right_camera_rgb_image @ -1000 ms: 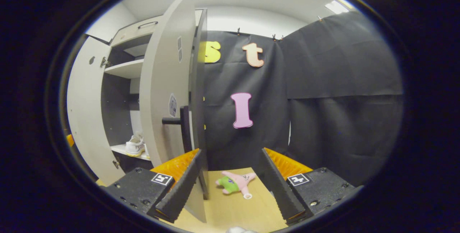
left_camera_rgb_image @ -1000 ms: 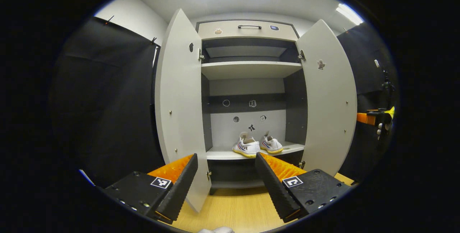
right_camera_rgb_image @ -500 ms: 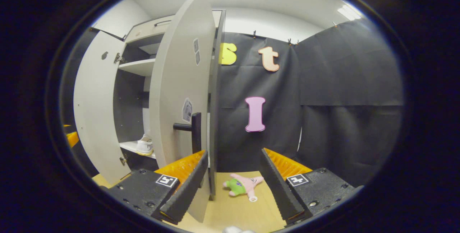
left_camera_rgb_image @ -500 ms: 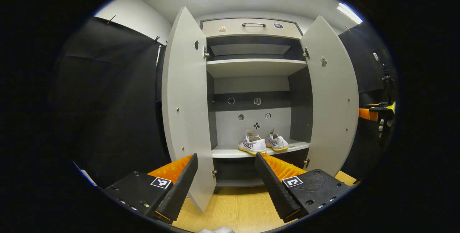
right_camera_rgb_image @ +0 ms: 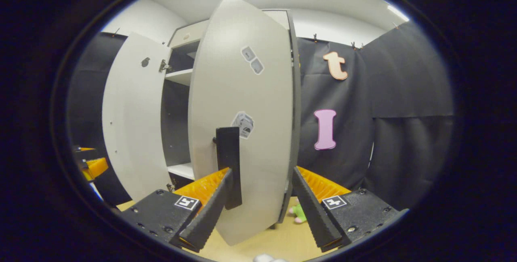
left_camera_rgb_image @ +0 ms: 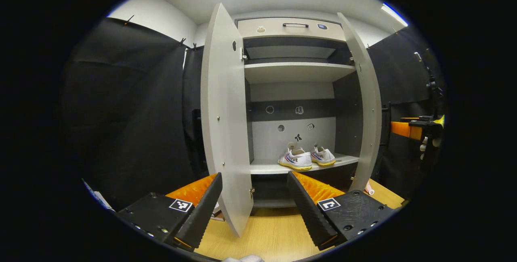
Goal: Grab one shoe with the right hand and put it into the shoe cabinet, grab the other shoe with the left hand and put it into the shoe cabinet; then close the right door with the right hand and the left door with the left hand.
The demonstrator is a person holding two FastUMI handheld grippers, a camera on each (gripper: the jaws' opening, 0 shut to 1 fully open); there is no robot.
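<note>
Two white shoes (left_camera_rgb_image: 297,160) (left_camera_rgb_image: 323,156) stand side by side on the cabinet's lower shelf (left_camera_rgb_image: 266,168). In the left gripper view my left gripper (left_camera_rgb_image: 254,175) is open and empty, a little way in front of the cabinet. The left door (left_camera_rgb_image: 224,124) stands wide open before it. The right door (left_camera_rgb_image: 365,104) shows nearly edge-on, partly swung in. My right gripper (right_camera_rgb_image: 262,170) is open, facing that door's outer face (right_camera_rgb_image: 246,104), with the black handle (right_camera_rgb_image: 228,165) just above one finger; whether it touches is unclear.
A pink and green plush toy (right_camera_rgb_image: 298,212) lies on the wooden floor (left_camera_rgb_image: 274,233) beside the cabinet's right side. An upper shelf (left_camera_rgb_image: 295,70) and a top drawer (left_camera_rgb_image: 293,28) sit above. Black cloth walls stand on both sides.
The right door has swung from wide open towards the cabinet. My right gripper has come round to its outer face by the handle. My left gripper has shifted a little left.
</note>
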